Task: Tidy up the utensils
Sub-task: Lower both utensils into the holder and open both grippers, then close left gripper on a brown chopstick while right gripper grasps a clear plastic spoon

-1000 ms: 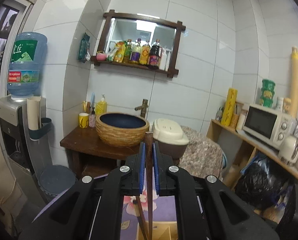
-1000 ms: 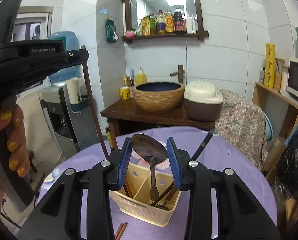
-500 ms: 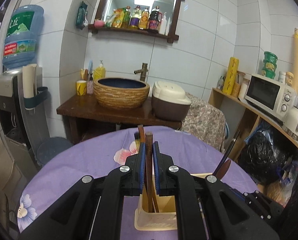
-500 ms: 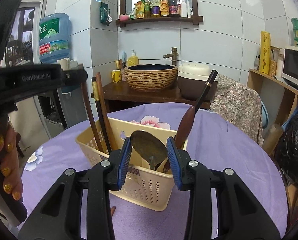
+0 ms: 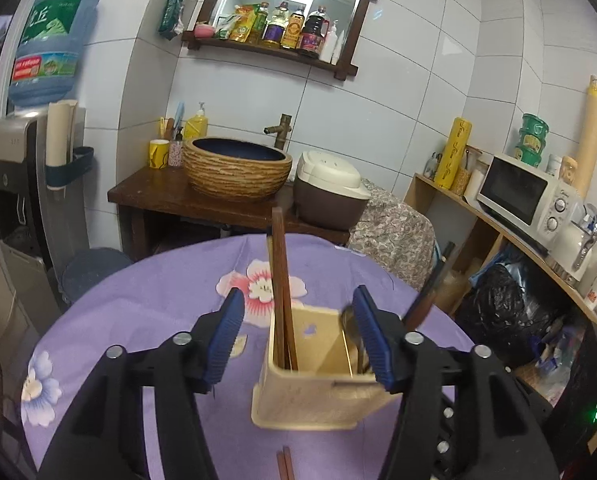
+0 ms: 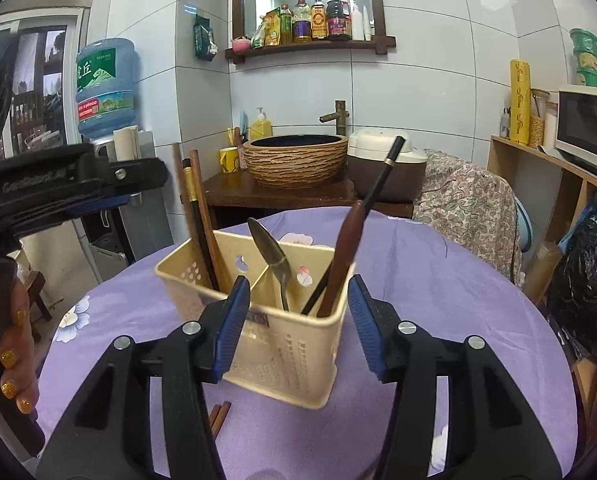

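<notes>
Both grippers have let go since a sec ago: left gripper [image 5: 298, 332] was clamped on a brown chopstick, right gripper [image 6: 294, 316] had the metal spoon between its pads; both jaw pairs are now opening w/ nothing pressed between them. They've also dropped lower, so the purple floral tablecloth [image 5: 158, 292] fills more of each view.

Chopsticks [image 5: 282, 292] now stand nearly upright in the left compartment of the cream utensil basket [image 5: 318, 396], free of the left gripper's blue pads [image 5: 224, 336]; the pads sit either side of the basket w/o touching the sticks. In the right wrist view the same sticks [image 6: 202, 220] lean in the basket's far-left section.

Metal spoon [image 6: 272, 252] rests bowl-up in the basket's [image 6: 282, 344] middle/right section, tilted left, clear of the right gripper's pads [image 6: 232, 320]. Beside it, right: a dark-handled wooden spoon [image 6: 346, 248] and a thin black stick [image 6: 386, 172], both leaning right.

Two more brown chopsticks [image 6: 218, 416] lie flat on the cloth just near of the basket, also seen at the bottom of the left view [image 5: 284, 462].

Person's hand [image 6: 6, 344] w/ gold nails grips the left gripper's handle at far left of the right view.
</notes>
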{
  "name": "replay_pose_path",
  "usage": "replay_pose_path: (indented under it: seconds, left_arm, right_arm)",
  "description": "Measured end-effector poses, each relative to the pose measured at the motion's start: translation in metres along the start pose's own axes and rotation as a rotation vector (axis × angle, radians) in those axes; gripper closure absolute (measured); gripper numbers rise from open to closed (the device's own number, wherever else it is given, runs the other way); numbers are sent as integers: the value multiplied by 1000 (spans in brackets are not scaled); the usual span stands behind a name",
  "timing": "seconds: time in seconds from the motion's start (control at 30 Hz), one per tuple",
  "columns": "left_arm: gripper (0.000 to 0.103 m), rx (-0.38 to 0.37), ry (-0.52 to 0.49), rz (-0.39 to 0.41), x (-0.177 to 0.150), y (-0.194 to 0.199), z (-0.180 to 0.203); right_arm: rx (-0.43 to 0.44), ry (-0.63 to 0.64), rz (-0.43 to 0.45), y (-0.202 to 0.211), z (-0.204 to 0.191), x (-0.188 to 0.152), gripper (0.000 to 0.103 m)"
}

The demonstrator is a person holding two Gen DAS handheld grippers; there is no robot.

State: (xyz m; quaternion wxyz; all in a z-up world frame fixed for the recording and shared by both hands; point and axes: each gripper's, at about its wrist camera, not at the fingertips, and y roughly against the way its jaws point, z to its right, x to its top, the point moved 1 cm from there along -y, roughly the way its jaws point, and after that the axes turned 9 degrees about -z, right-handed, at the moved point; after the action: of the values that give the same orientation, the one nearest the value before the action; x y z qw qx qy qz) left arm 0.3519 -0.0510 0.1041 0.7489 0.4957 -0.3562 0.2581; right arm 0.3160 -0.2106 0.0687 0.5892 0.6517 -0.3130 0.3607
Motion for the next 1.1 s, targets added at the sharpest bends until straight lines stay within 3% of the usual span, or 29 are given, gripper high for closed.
replay_pose_path:
  seconds: [0.07,0.27,0.4,0.47,0.67,1.1]
  left_arm:
    - [29,4,-9,-33,-20,10,-2]
    - [30,54,-101,-216,-94,13,-7]
    - [55,101,-127,-320,-145,7,-10]
    - [61,100,-86,-358,-164,3,-13]
    - [70,88,-115,-427,-191,-11,1]
    - [74,111,-133,-456,-205,-19,8]
  right_arm:
    - [6,17,-24,11,1,-11,50]
    - [-24,41,-138,36,4,-71,44]
    - [-72,34,-190,45,2,-117,43]
    - [-89,31,-214,48,0,-136,43]
    - [-80,-6,-266,51,-1,-167,43]
    - [-56,-55,-280,52,6,-170,43]
